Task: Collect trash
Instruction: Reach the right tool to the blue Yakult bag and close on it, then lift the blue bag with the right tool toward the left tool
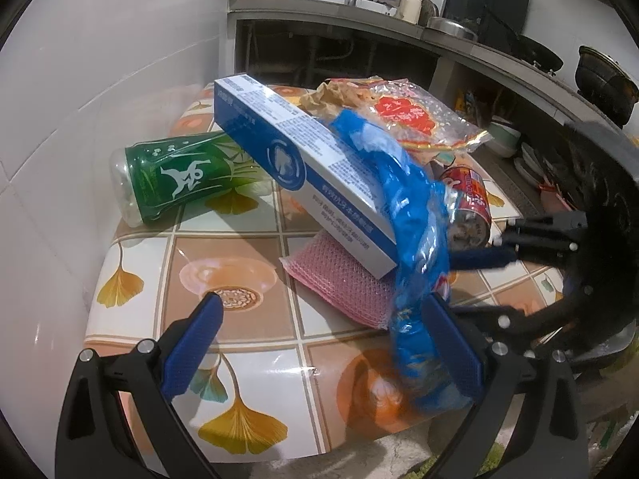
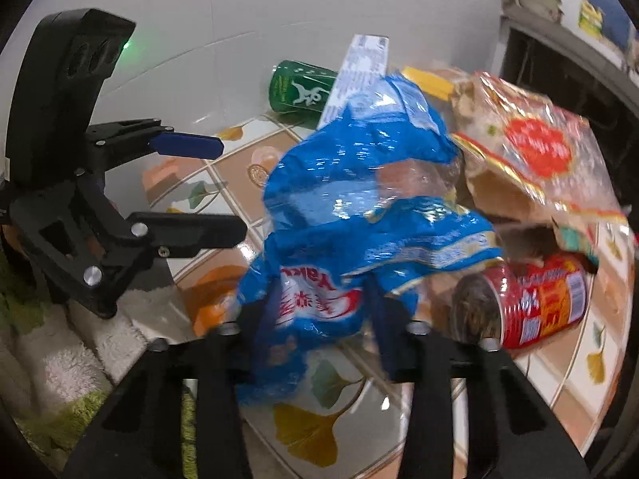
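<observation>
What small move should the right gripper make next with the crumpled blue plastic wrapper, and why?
Probably lift it straight up. In the right wrist view the right gripper has its jaws closed on the crumpled blue plastic wrapper, which still drapes over the long blue and white cardboard box and beside the red tin can. Rising first should free it without dragging those along.

right claw (image 2: 319, 319) gripping blue wrapper (image 2: 359, 207), red can (image 2: 535, 303)

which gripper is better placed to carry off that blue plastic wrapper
Right. The right gripper already has the blue wrapper pinched between its fingers, while the left gripper stands open and empty beside it.
</observation>
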Available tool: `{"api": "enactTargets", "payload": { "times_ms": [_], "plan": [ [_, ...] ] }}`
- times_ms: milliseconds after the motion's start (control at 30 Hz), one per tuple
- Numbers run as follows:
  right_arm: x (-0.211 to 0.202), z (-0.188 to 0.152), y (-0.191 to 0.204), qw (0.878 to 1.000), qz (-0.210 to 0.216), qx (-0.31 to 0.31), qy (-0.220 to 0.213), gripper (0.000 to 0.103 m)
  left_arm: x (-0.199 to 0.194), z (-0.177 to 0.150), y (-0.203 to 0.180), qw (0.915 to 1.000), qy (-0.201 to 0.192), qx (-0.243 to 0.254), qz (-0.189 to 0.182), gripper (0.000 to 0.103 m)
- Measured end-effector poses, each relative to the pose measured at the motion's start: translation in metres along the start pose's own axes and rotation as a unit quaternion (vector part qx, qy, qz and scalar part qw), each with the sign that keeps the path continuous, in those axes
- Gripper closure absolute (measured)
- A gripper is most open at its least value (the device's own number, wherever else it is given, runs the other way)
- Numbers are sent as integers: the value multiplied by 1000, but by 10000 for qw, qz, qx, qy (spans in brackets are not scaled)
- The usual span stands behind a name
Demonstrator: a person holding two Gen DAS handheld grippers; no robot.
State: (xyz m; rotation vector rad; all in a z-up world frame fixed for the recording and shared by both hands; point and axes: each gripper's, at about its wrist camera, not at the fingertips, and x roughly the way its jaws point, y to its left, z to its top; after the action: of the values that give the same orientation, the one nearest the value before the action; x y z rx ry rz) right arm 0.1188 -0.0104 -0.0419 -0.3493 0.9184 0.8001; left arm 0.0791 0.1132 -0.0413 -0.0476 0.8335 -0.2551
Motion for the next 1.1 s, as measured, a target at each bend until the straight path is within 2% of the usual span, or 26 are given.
{"api": "enactTargets", "payload": {
  "times_ms": [33,100,233,433,567,667,733,800,933,967,1033,1100],
  "plan": [
    [-2,-2,-2,9999,12,102,-5,87,0,0,0,10000,-15,3,-7,5],
    [-8,-8,-5,9995,51,316,-72,98,-2,2,-2,10000,-49,27,6,5],
    [-29,-20,-8,9975,44,619,-325,101,-9,5,-6,9998,-148,120,-85,5],
    [-64,-39,-3,9942,80,882,-603,102,-34,12,-16,9961,-688,264,-483,5],
    [-70,-53,13,9940,154,926,-558,102,-51,19,-27,9903,-984,313,-935,6],
    [-60,-59,26,9952,146,866,-437,102,-57,30,-38,9854,-1048,443,-1268,15],
    [-57,-61,32,9957,159,832,-385,102,-59,37,-48,9820,-1030,548,-1484,29],
    [-52,-64,41,9964,158,754,-361,102,-57,46,-63,9785,-939,723,-1688,38],
    [-62,-66,56,9964,209,643,-517,102,-38,56,-89,9706,-530,1107,-2072,58],
    [-68,-68,58,9960,180,653,-584,102,-29,56,-92,9706,-388,1130,-2092,63],
    [-81,-73,55,9948,64,744,-696,102,-12,55,-95,9741,-46,1041,-2006,82],
    [-101,-84,53,9919,-51,961,-827,102,2,51,-90,9745,294,811,-2072,87]
  ]
}}
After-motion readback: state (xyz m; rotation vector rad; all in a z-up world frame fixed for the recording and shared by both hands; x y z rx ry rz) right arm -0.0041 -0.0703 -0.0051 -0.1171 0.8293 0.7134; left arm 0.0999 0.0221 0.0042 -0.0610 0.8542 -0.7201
